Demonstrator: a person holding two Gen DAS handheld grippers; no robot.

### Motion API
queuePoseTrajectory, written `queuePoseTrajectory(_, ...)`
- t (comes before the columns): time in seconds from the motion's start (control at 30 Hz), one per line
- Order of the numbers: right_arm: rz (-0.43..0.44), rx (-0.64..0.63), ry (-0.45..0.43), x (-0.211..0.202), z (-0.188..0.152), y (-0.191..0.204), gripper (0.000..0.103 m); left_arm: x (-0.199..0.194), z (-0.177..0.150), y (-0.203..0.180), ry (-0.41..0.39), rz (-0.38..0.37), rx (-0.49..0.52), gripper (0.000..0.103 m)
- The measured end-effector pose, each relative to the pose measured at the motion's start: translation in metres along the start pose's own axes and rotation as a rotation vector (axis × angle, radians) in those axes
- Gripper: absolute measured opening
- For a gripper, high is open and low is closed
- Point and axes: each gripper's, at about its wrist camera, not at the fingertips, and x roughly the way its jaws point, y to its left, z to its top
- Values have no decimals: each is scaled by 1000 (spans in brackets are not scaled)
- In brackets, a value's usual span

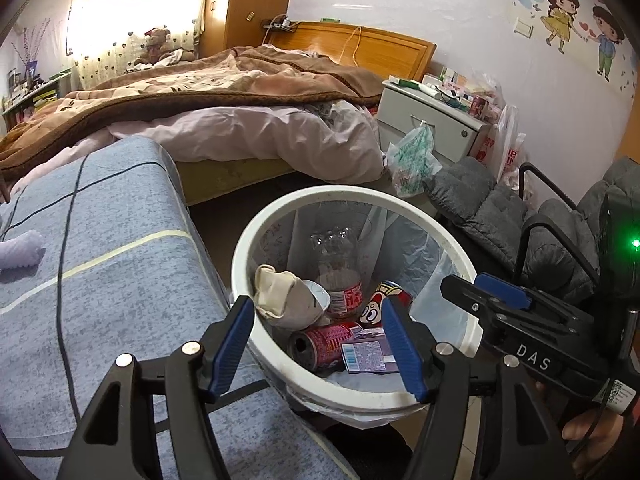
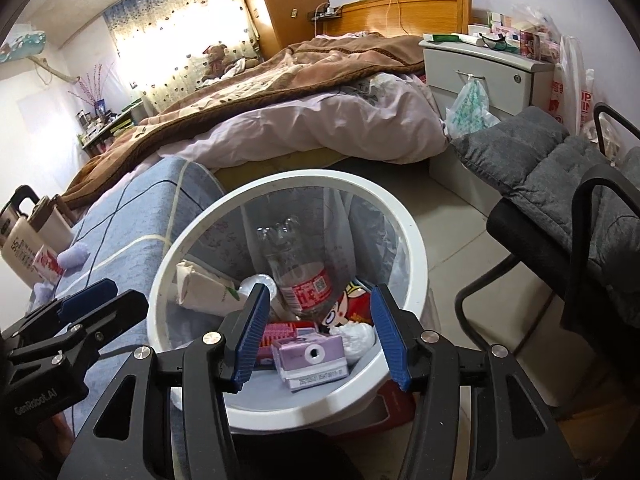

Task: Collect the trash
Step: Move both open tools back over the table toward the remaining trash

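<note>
A white trash bin [image 1: 256,232] with a clear liner stands on the floor beside a blue-covered surface; it also shows in the right wrist view [image 2: 416,240]. Inside lie a clear plastic bottle [image 1: 340,264] with a red label [image 2: 308,288], a red can [image 1: 320,344], a purple carton [image 2: 312,356], crumpled cream paper [image 1: 280,292] and a cartoon wrapper [image 2: 344,308]. My left gripper [image 1: 320,348] is open and empty above the bin's near rim. My right gripper [image 2: 316,340] is open and empty above the bin too. Each gripper shows at the edge of the other's view.
A blue checked cover [image 1: 104,280] with a black cable [image 1: 64,280] lies left of the bin. A bed [image 1: 224,112] with blankets is behind. A grey padded chair [image 2: 560,184] stands at the right, a white nightstand [image 1: 432,120] beyond it. A bag and small items [image 2: 36,248] sit at far left.
</note>
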Motion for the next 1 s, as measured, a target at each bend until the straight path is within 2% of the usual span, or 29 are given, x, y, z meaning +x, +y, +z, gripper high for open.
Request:
queuePoseTrajectory(0.63, 55, -45, -33, -20, -7, 37, 53, -40, -16, 31, -58, 54, -46, 69)
queuePoseTrajectory(1.0, 106, -102, -40, -26, -14, 74, 53, -64, -28, 57, -92, 97, -87, 69)
